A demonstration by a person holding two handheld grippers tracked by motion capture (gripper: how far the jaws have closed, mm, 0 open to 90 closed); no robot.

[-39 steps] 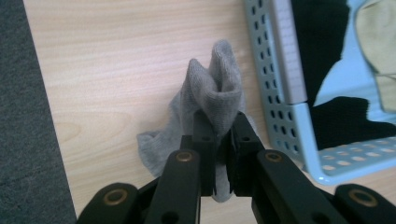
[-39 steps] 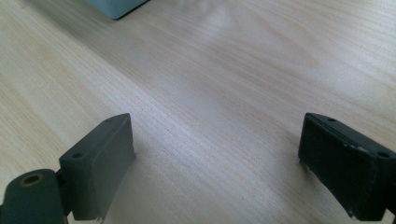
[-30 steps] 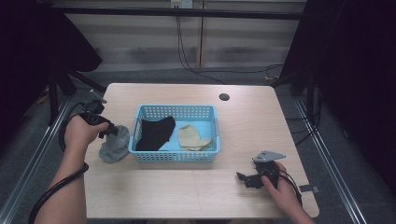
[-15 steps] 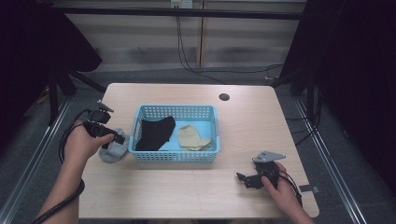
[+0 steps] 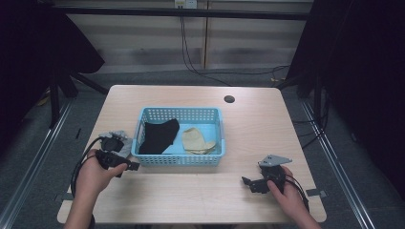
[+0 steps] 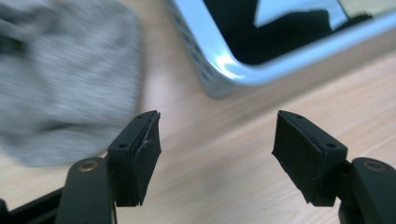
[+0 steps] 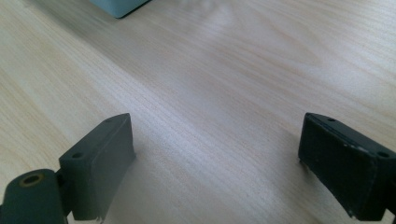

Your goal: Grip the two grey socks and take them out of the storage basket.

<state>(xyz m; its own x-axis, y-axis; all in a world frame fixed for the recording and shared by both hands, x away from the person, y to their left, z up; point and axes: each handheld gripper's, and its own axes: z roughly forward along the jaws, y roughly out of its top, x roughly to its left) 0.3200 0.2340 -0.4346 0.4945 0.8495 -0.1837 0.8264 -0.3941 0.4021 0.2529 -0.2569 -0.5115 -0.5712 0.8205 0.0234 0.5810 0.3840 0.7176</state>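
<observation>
A light blue plastic basket (image 5: 177, 160) sits near the middle of a pale wooden table (image 5: 200, 200), its long axis running across the table from the person's left to right. Inside it, a black cloth (image 5: 160, 135) lies in the left half and a tan cloth (image 5: 197, 141) in the right half, the two close together on the basket floor. A grey cloth (image 5: 120, 141) lies crumpled on the tabletop just outside the basket's left wall.

The left gripper (image 5: 130, 165) hovers near the basket's front-left corner, pointing along the basket's front wall toward its right end. In the left gripper view, its jaws stand wide apart and hold nothing, with the grey cloth (image 6: 65, 79) blurred beyond the left jaw and the basket's rounded corner (image 6: 233, 70) ahead between them. The left hand (image 5: 93, 174) grips the tool from behind.

The right gripper (image 5: 247, 182) rests low over the table, in front of and to the right of the basket, pointing left. Its jaws are also spread wide over bare wood in the right gripper view, where a corner of the basket (image 7: 119, 5) shows at the top edge. The right hand (image 5: 286, 191) holds it from the table's near edge. A small dark round hole (image 5: 229, 99) marks the tabletop behind the basket's right end.
</observation>
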